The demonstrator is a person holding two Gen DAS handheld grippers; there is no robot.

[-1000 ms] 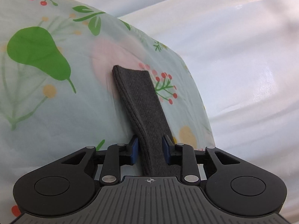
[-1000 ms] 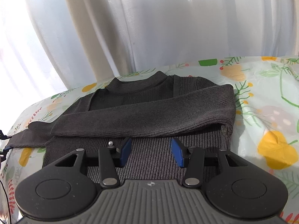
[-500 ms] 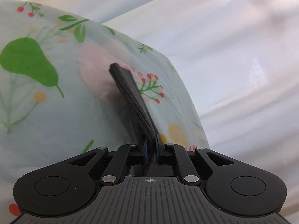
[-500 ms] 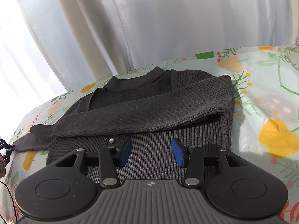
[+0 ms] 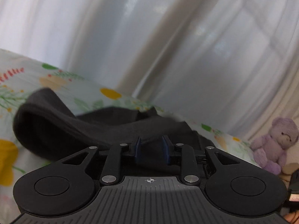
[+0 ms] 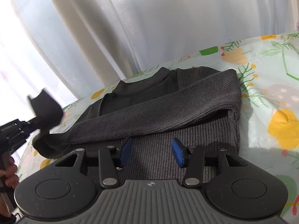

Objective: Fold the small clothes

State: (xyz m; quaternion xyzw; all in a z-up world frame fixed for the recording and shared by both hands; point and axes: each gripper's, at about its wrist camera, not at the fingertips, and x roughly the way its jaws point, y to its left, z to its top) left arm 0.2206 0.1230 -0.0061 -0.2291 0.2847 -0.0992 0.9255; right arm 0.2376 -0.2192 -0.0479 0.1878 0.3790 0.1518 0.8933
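A dark grey ribbed sweater (image 6: 168, 112) lies flat on a floral sheet (image 6: 271, 93), with one sleeve folded across its chest. My left gripper (image 5: 152, 149) is shut on the other sleeve (image 5: 56, 123), which loops up off the bed on the left. That gripper also shows in the right wrist view (image 6: 16, 130), holding the sleeve cuff (image 6: 46, 106) raised above the sweater's left side. My right gripper (image 6: 152, 152) is open and empty, hovering just above the sweater's lower hem.
White curtains (image 6: 149, 28) hang behind the bed. A purple teddy bear (image 5: 274, 141) sits at the right edge of the left wrist view. A hand (image 6: 9, 173) shows at the left edge of the right wrist view.
My left gripper closed on the sleeve, lifted it off the sheet and swung round toward the sweater's body. My right gripper stayed open over the hem.
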